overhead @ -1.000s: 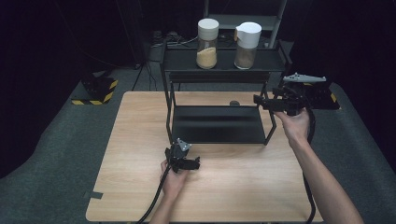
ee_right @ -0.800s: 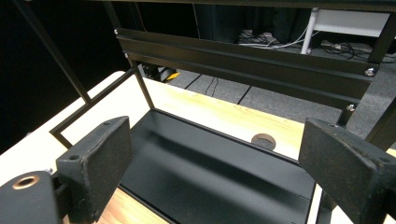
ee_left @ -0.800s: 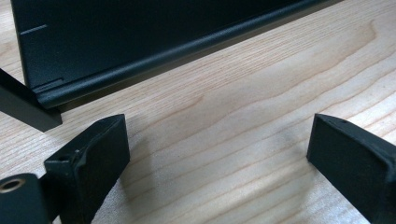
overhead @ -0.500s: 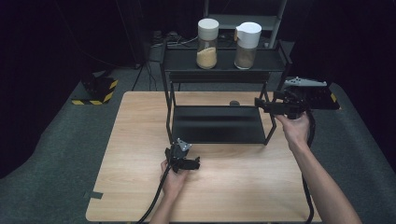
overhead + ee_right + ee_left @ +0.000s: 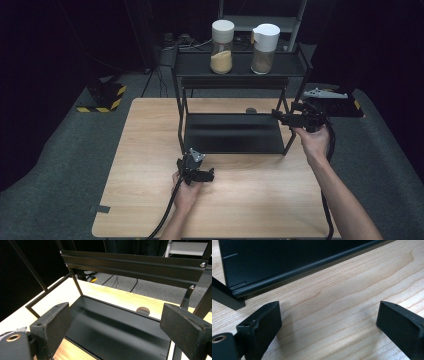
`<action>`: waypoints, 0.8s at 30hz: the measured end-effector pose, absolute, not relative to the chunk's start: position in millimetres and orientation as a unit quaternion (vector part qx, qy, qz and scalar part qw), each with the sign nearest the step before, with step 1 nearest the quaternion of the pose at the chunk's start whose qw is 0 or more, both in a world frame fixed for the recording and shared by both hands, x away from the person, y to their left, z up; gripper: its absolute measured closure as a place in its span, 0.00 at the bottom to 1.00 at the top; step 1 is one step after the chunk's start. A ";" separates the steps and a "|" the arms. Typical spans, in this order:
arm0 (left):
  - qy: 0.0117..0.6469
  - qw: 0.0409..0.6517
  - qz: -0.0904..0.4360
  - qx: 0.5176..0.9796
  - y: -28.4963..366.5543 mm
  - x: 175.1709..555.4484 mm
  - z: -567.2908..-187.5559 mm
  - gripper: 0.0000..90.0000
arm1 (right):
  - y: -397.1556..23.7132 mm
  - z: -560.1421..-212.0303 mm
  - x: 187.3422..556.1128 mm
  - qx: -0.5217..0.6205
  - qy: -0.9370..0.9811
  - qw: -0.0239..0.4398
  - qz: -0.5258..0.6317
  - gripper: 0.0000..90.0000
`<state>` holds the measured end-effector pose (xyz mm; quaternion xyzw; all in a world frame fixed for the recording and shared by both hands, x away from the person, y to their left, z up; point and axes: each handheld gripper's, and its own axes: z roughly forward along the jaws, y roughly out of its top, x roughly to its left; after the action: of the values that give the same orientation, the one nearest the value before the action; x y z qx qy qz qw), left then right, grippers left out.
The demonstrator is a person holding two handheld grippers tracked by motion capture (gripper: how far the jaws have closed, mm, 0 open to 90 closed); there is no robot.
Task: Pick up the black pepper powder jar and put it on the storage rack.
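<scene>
Two jars, one yellow-filled (image 5: 222, 47) and one brown-filled (image 5: 264, 42), stand on the black rack's (image 5: 239, 64) top shelf. Both tongs are spread and empty: left gripper (image 5: 206, 176) low over the table (image 5: 145, 150), right gripper (image 5: 278, 115) beside the rack's lower shelf (image 5: 117, 332). Any jar grasp likely needs raising first.

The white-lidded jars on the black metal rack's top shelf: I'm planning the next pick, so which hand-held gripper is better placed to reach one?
Right, probably. The right hand-held gripper is raised, open, beside the black metal rack, below the white-lidded jars. The left hand-held gripper sits low over the wooden table.
</scene>
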<state>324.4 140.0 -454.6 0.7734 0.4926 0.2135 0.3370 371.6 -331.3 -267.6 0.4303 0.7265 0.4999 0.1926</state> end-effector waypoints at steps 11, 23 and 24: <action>0.493 0.337 0.213 0.773 139.9 324.3 -454.7 0.07 | -327.4 -278.0 370.7 0.430 0.728 0.191 0.499 0.10; 0.493 0.337 0.213 0.773 139.9 324.4 -454.7 0.07 | -329.0 -288.3 367.5 0.435 0.725 0.191 0.499 0.10; 0.493 0.337 0.213 0.773 139.9 324.4 -454.7 0.07 | -328.6 -289.9 367.2 0.435 0.726 0.191 0.498 0.10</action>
<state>324.4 139.9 -454.7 0.7735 0.4925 0.2134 0.3370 367.2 -328.6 -289.9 0.4346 0.7257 0.4979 0.1915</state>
